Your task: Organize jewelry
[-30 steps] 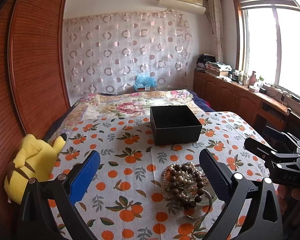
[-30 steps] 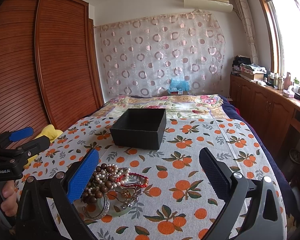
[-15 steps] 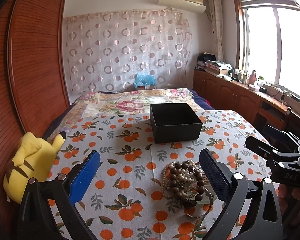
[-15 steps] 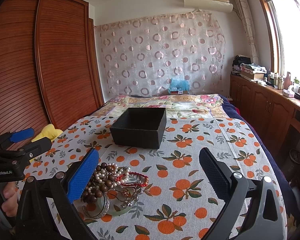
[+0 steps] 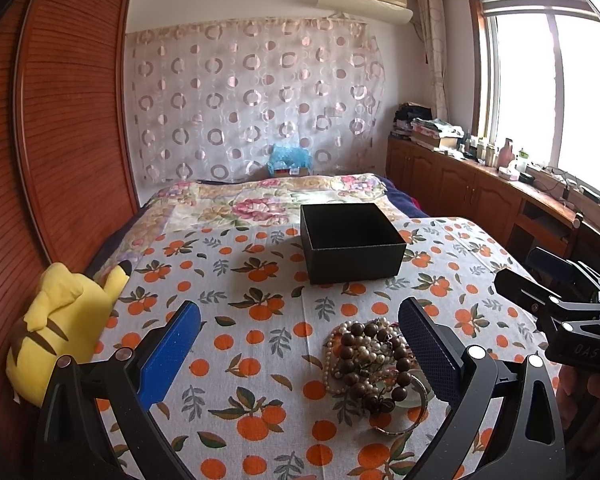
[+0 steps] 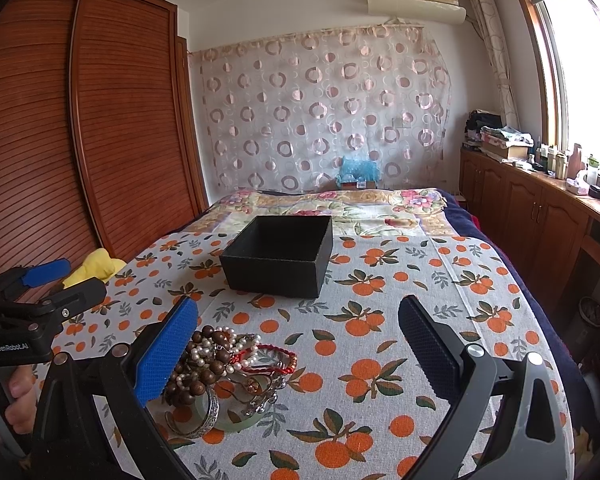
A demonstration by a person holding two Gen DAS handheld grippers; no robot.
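Observation:
A pile of jewelry (image 5: pixel 374 366) lies on the orange-print cloth: brown bead strands, pearls, a silver bangle, and in the right wrist view (image 6: pixel 224 364) also a red cord bracelet and a green jade bangle. An open, empty black box (image 5: pixel 350 242) stands behind it, also in the right wrist view (image 6: pixel 282 254). My left gripper (image 5: pixel 300 344) is open and empty, its right finger beside the pile. My right gripper (image 6: pixel 298 344) is open and empty, its left finger beside the pile. Each gripper shows in the other's view, the right one (image 5: pixel 556 308) and the left one (image 6: pixel 40 292).
A yellow plush toy (image 5: pixel 60 320) lies at the cloth's left edge by the wooden wardrobe (image 6: pixel 80 140). A floral quilt (image 5: pixel 268 200) covers the bed behind the box. Wooden cabinets (image 6: pixel 540 216) with clutter run along the right wall under the window.
Both views have shifted only slightly; the left gripper has eased a little. The jewelry and the box have not moved.

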